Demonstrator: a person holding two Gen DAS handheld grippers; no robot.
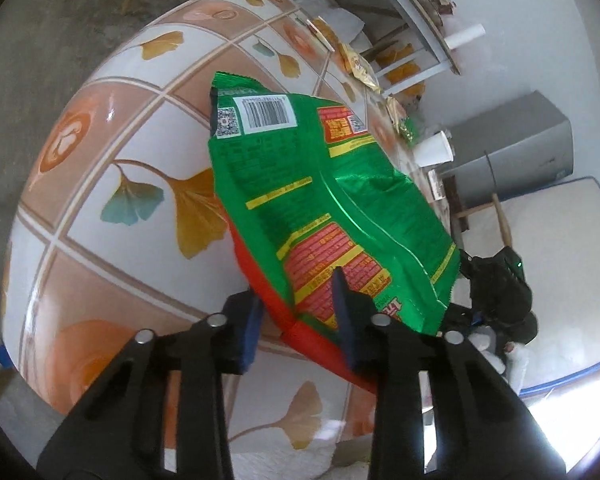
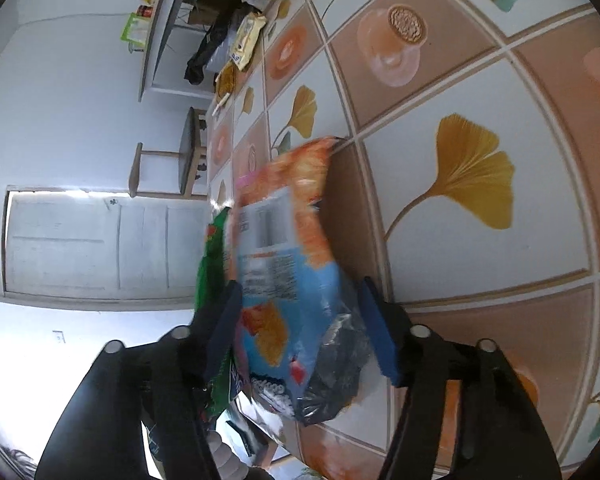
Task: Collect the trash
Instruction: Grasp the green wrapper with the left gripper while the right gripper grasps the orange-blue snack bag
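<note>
Green snack bag (image 1: 324, 200) between left fingers (image 1: 346, 320)

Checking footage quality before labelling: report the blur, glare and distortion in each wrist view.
Left wrist view: green snack bag sharp, its barcode visible; fisheye bulges the tablecloth grid; blown-out glare at lower right. Right wrist view: orange-and-blue bag motion-smeared, its print unreadable; grid lines curve; bright wash at lower left.

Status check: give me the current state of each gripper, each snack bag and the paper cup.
left gripper: pads closed on the green bag
green bag: lower edge gripped, on the table
right gripper: jaws around the orange-blue bag, contact unclear
orange-blue bag: blurred, between the jaws
paper cup: standing on the table
</note>
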